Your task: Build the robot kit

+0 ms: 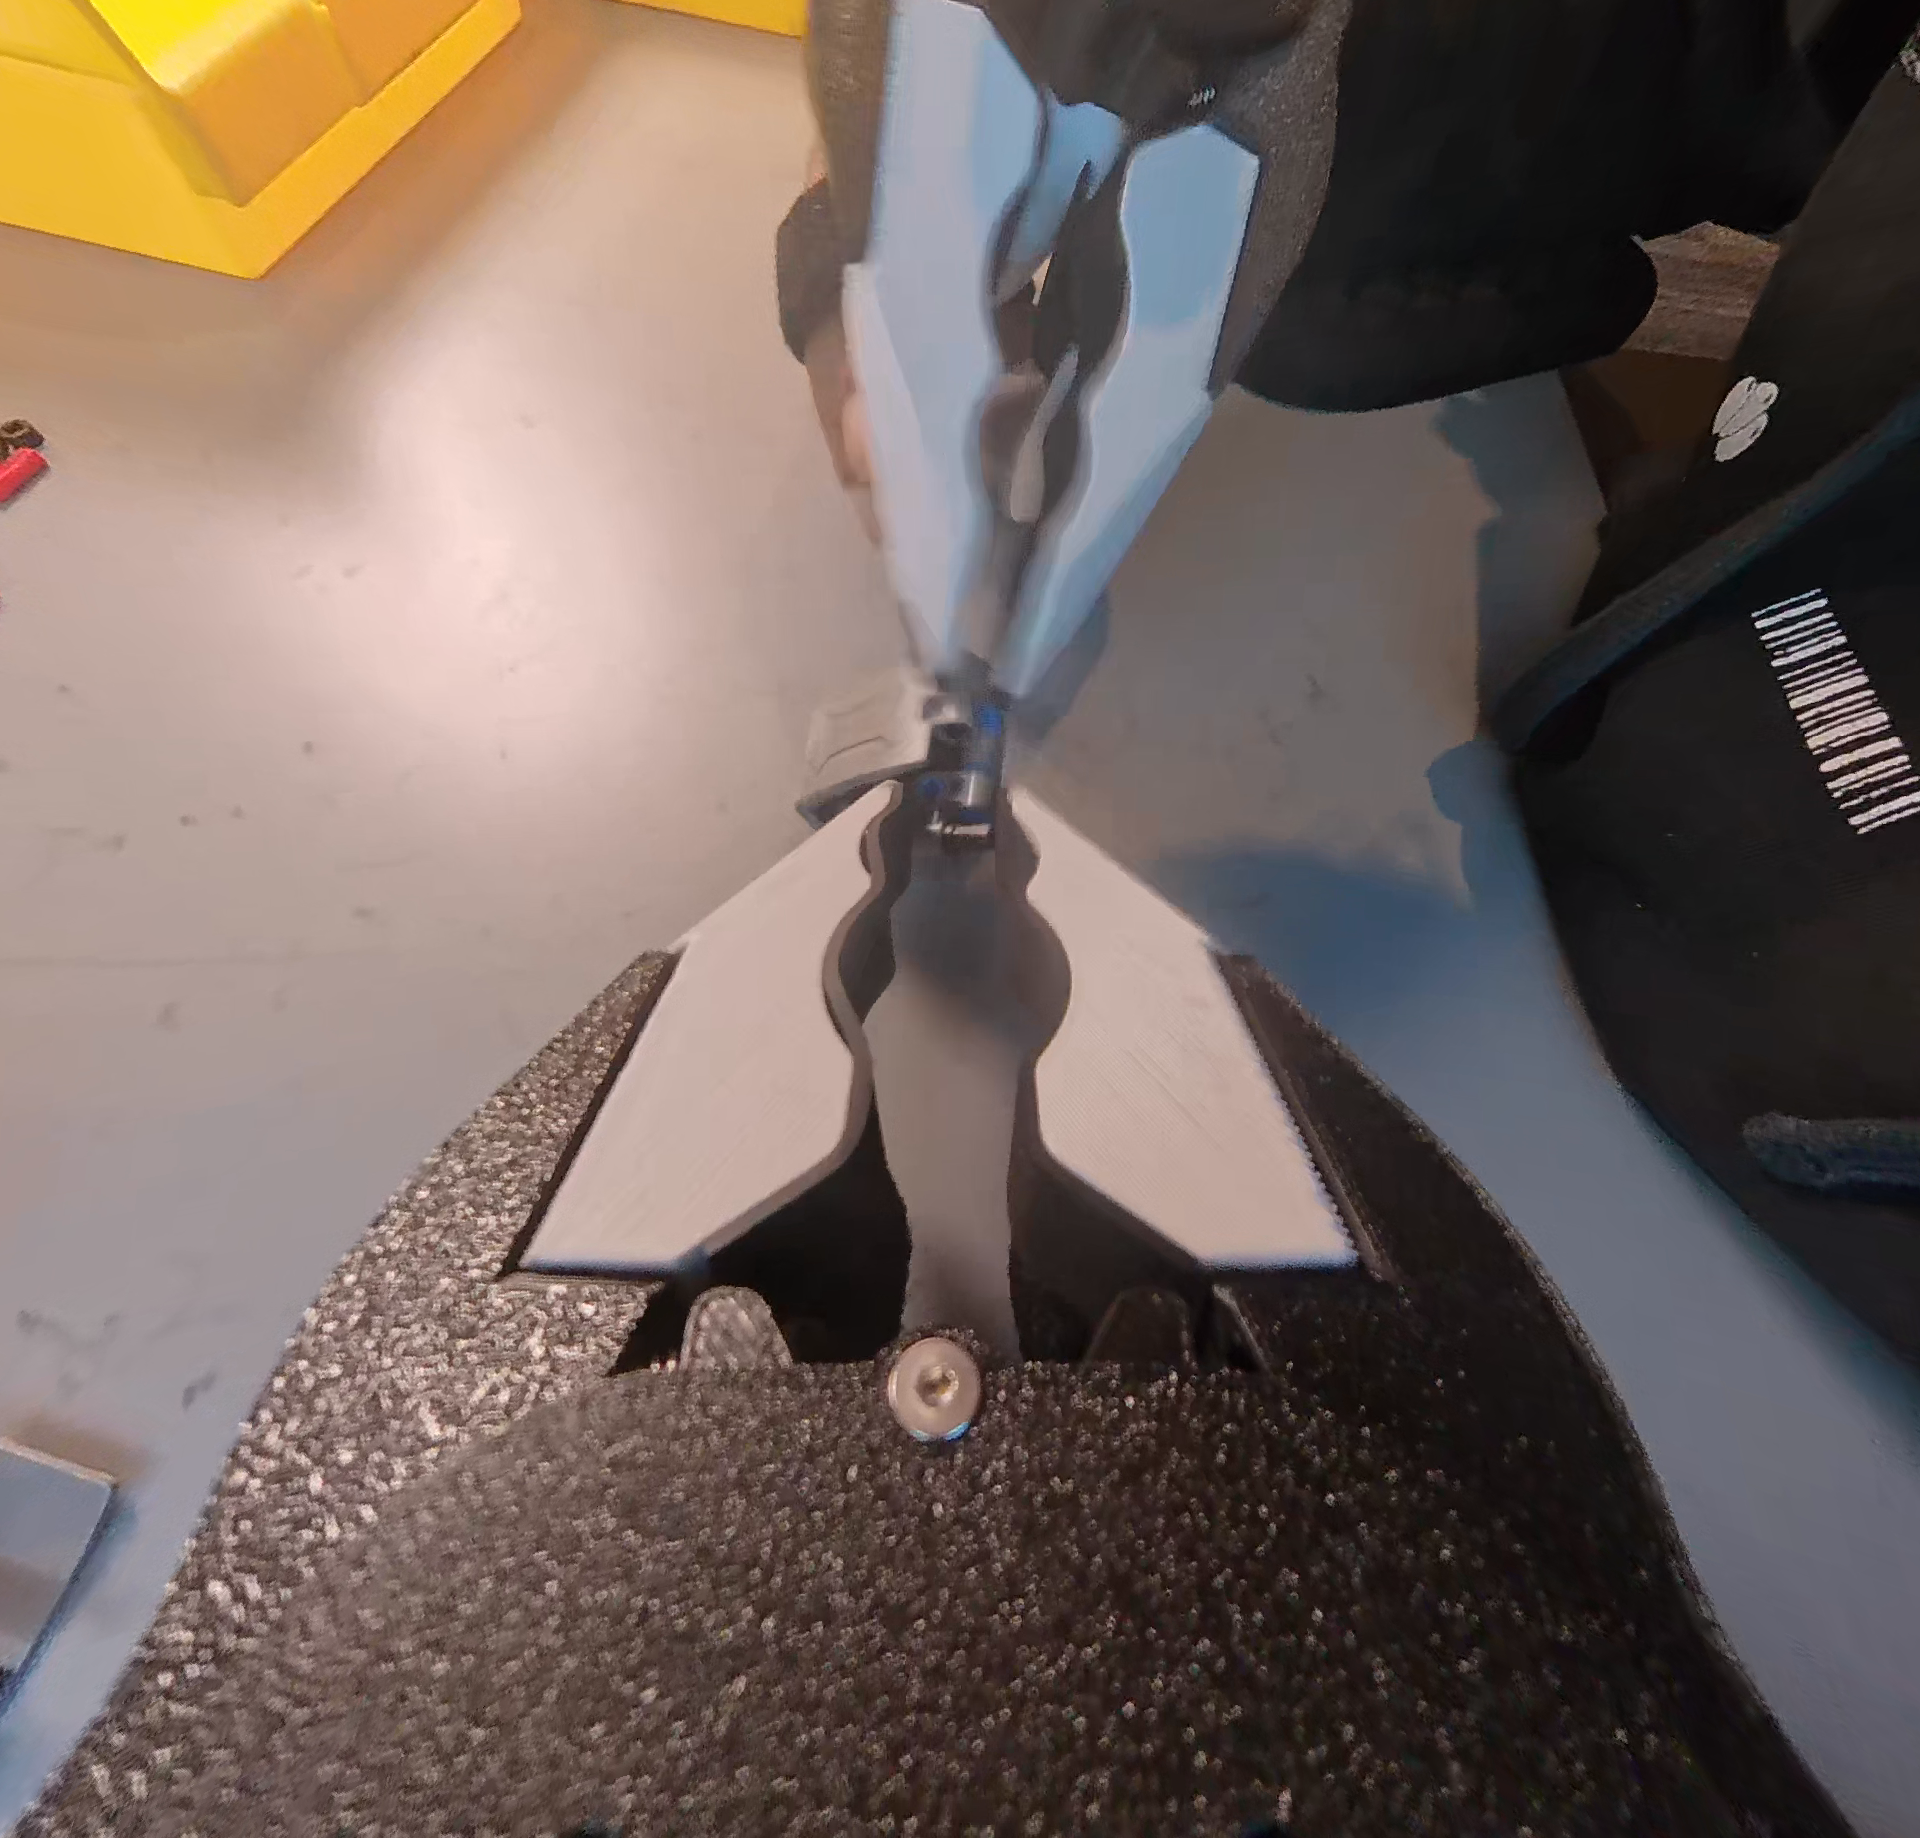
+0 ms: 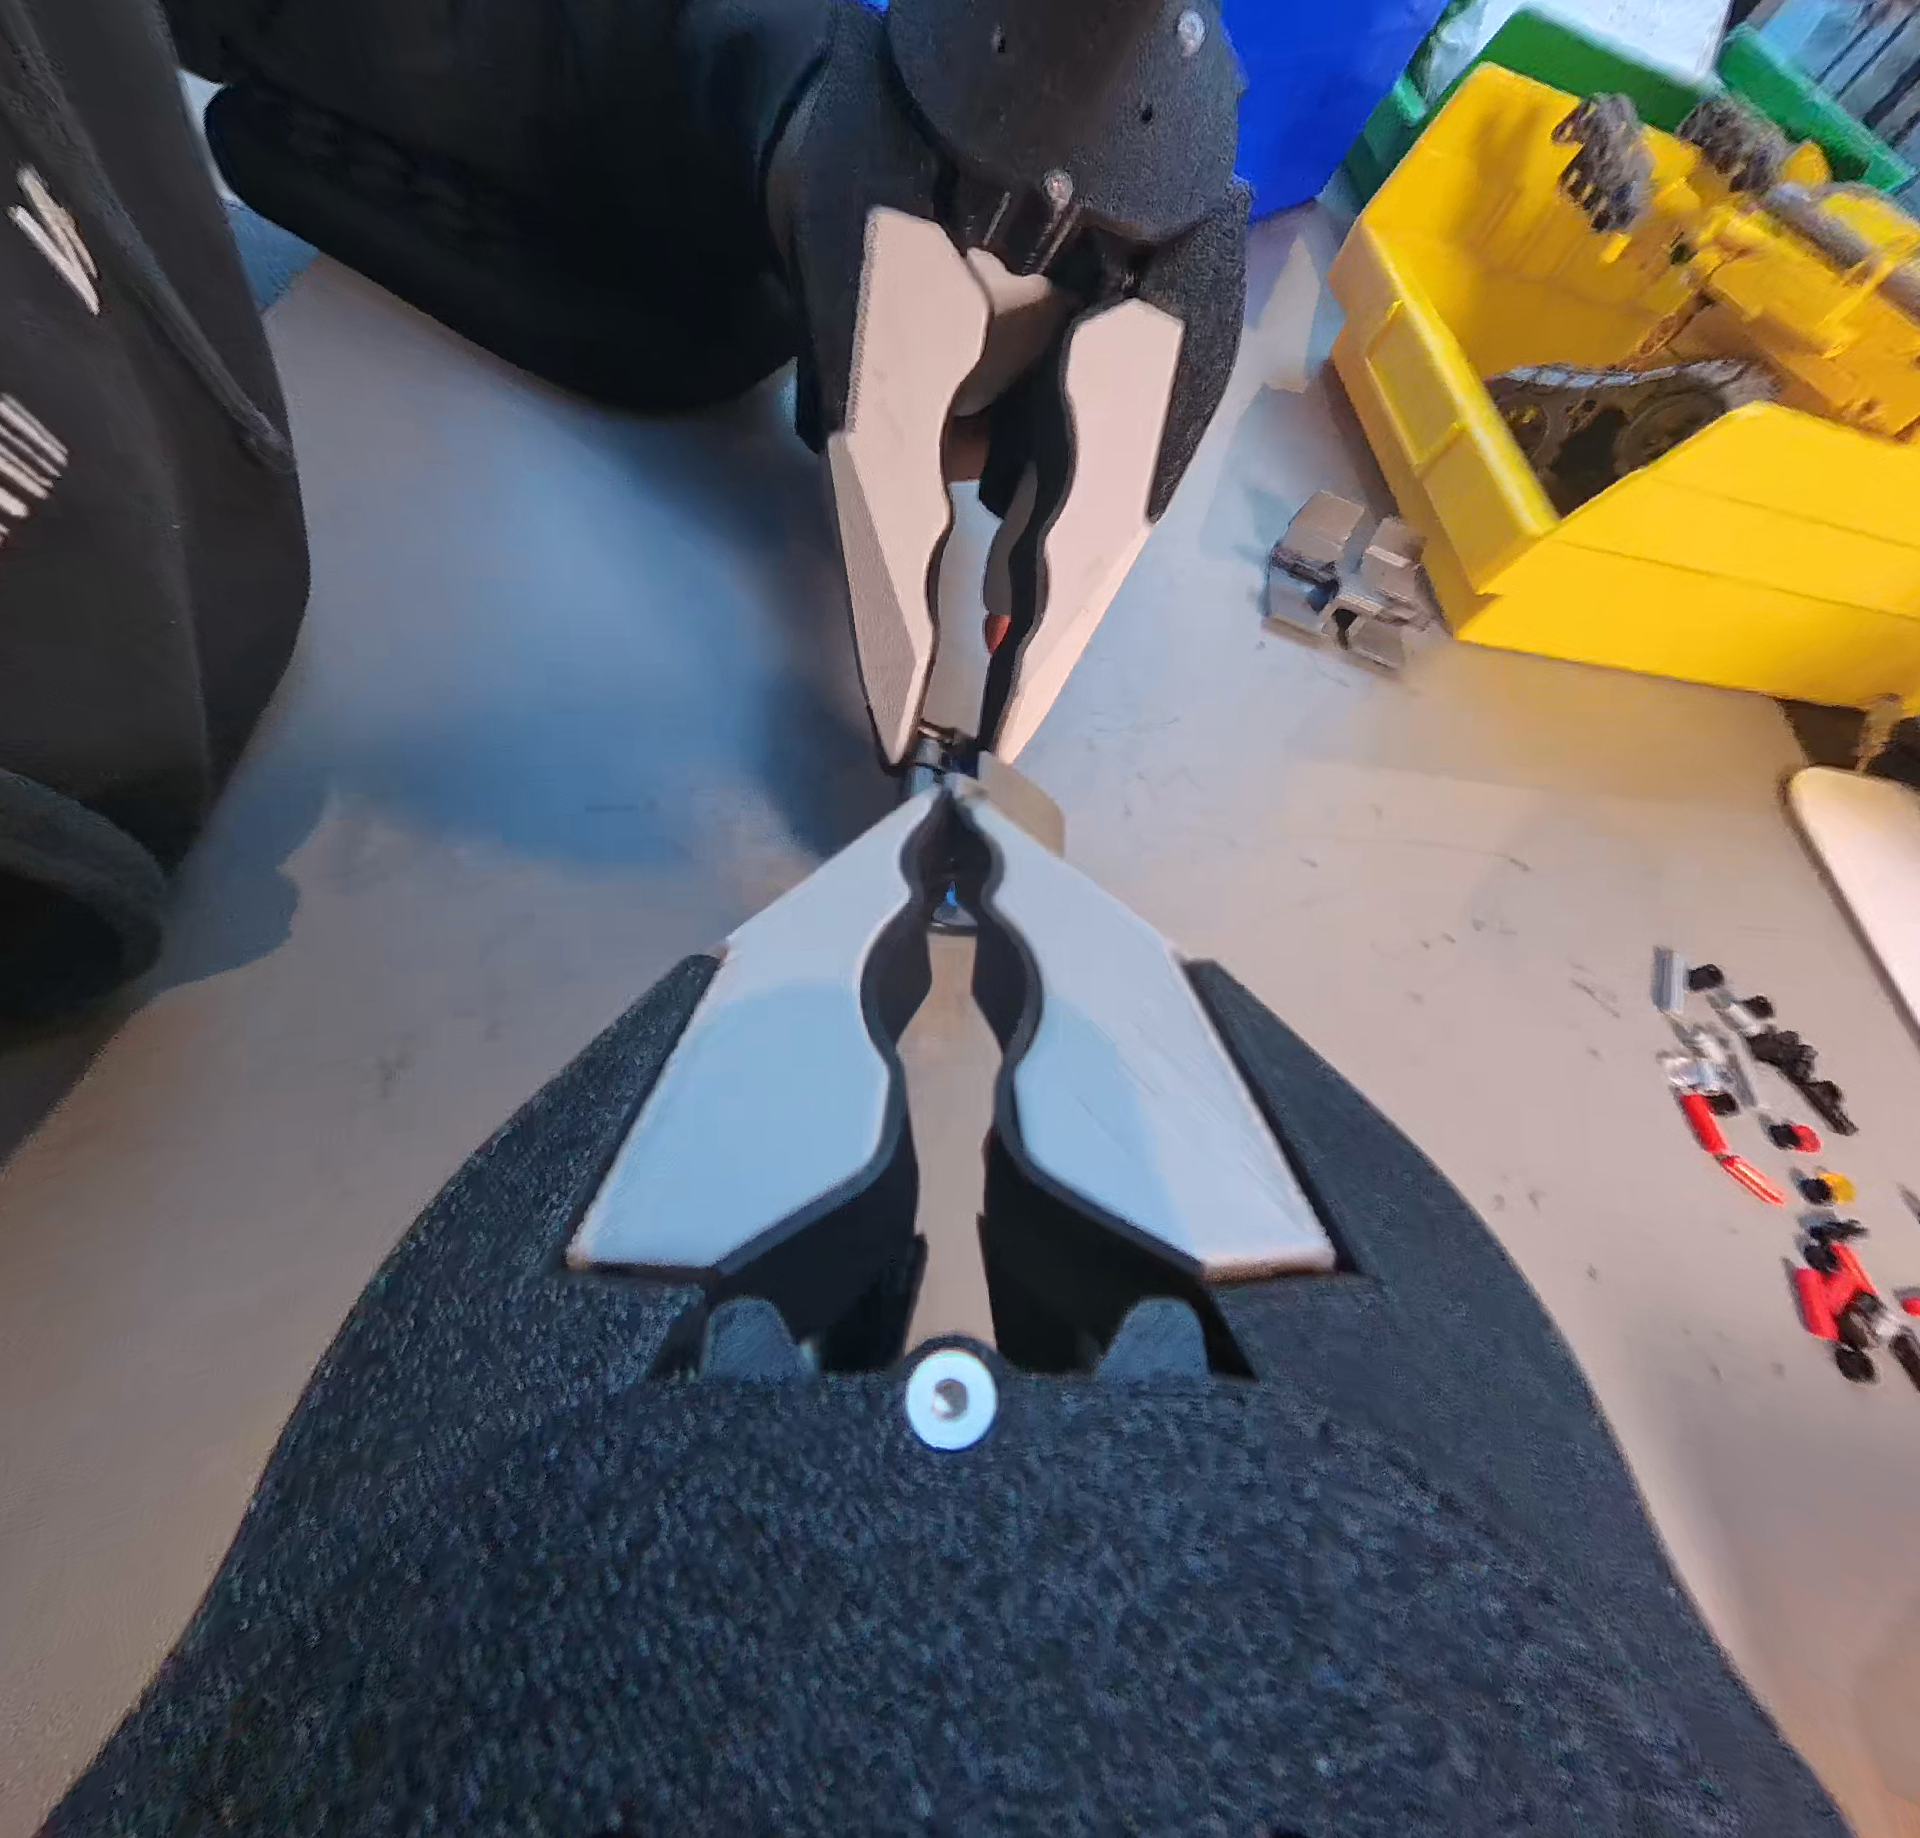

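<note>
My left gripper (image 1: 958, 812) is shut on a small grey and black assembly with blue pins (image 1: 961, 765), held just above the grey table (image 1: 416, 645). A light grey flat piece (image 1: 862, 739) sticks out from the assembly's side. My right gripper (image 2: 948, 793) is shut, its fingertips pressed together right against the assembly (image 2: 930, 749) and the flat piece (image 2: 1023, 801). In the left wrist view the right gripper (image 1: 971, 671) comes down from above onto the assembly's top. I cannot tell whether it pinches any part. In the right wrist view the left gripper (image 2: 940, 739) faces mine, tip to tip.
Yellow bins (image 1: 208, 74) stand at the back. A yellow bin with tracked parts (image 2: 1662, 438), a blue bin (image 2: 1330, 53) and a green bin (image 2: 1558, 43) stand at the right. A metal block (image 2: 1345, 583) and loose red and black parts (image 2: 1766, 1113) lie nearby. A person in black clothing (image 1: 1714, 853) sits close. My two grippers' fingertips are within a few centimetres of each other.
</note>
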The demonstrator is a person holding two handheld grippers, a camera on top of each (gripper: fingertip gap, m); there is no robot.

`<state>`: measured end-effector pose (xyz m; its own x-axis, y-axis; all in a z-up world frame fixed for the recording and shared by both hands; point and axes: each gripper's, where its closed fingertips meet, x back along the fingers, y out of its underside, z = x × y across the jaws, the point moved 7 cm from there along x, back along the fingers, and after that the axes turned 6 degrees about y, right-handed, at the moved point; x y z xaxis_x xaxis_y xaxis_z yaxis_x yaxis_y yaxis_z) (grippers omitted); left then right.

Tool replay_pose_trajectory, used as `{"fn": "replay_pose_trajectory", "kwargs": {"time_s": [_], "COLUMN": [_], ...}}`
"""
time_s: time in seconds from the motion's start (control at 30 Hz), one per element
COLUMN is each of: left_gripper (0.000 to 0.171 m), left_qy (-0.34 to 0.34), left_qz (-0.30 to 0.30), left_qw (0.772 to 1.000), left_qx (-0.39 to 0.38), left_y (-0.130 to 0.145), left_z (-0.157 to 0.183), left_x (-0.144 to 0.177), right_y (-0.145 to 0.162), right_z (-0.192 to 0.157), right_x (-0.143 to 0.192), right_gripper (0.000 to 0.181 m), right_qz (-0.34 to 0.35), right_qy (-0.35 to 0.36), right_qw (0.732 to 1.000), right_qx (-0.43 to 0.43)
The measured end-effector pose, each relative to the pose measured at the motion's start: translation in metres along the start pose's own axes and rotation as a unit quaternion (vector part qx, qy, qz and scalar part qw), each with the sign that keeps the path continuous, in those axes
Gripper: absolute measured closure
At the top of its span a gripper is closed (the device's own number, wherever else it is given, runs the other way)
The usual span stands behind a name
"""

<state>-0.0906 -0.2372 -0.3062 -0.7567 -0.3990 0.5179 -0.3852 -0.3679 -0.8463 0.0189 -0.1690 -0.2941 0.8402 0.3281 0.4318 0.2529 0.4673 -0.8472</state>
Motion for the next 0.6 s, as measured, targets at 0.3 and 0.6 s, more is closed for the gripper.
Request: {"fn": "replay_pose_trajectory", "kwargs": {"time_s": [0.3, 0.6], "left_gripper": [0.158, 0.157], "left_qy": [0.008, 0.027], "left_qz": [0.014, 0.008], "left_qw": [1.0, 0.999], "left_qx": [0.019, 0.021], "left_y": [0.002, 0.0], "left_z": [-0.004, 0.002], "left_x": [0.004, -0.001], "right_y": [-0.003, 0.001], "right_z": [0.004, 0.0], "right_x": [0.006, -0.008], "right_gripper": [0.144, 0.163], "right_qz": [-0.001, -0.001], "right_qy": [0.006, -0.029], "right_qw": [1.0, 1.0], "right_qx": [-0.002, -0.011]}}
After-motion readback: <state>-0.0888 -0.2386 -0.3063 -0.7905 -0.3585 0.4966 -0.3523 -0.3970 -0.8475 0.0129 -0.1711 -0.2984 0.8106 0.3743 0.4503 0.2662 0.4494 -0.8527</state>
